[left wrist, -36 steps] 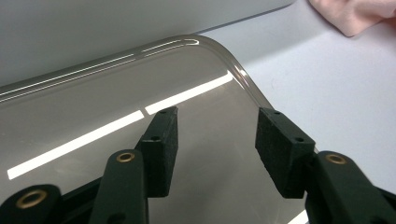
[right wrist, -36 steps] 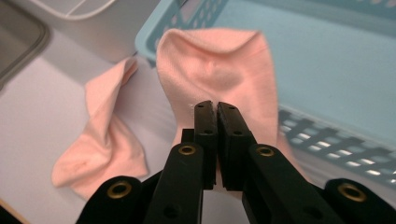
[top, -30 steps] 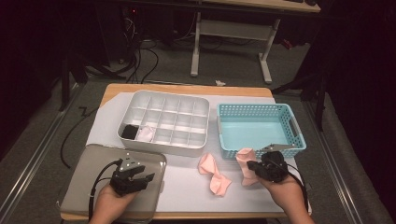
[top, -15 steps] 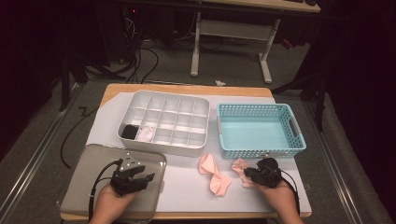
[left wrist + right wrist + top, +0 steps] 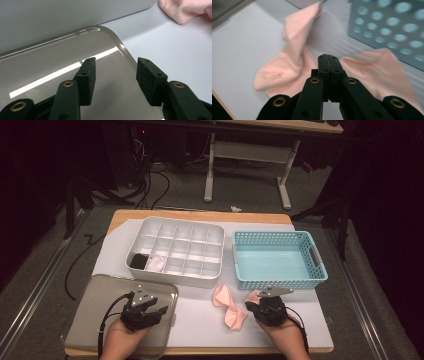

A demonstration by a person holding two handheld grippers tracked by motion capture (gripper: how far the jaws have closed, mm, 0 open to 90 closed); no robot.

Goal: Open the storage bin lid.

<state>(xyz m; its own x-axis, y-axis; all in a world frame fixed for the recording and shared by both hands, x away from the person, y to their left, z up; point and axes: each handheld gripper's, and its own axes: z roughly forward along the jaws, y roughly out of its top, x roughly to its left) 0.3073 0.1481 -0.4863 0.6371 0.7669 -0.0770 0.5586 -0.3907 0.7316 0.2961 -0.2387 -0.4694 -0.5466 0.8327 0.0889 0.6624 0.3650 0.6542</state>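
At the table's near edge, the right gripper (image 5: 256, 304) sits low over two pink socks (image 5: 294, 62), its jaws pressed flat together with no cloth visibly caught between them; they have just been closing. One sock (image 5: 228, 306) lies twisted on the white mat (image 5: 200, 320), the other (image 5: 384, 72) just beside the gripper, in front of the teal basket (image 5: 278, 279). The left gripper (image 5: 116, 75) hovers with jaws spread over the clear lid (image 5: 95, 300), holding nothing. Beyond, the white divided bin (image 5: 175, 251) holds a black item (image 5: 138, 262) and a pale one (image 5: 157, 263) in its two near-left cells; the rest look empty, as does the basket. Sorting appears barely begun, with both socks yet to be stowed. Compared with a second ago, the right hand has dropped back from the basket's front wall toward the person, while the left has held its place.
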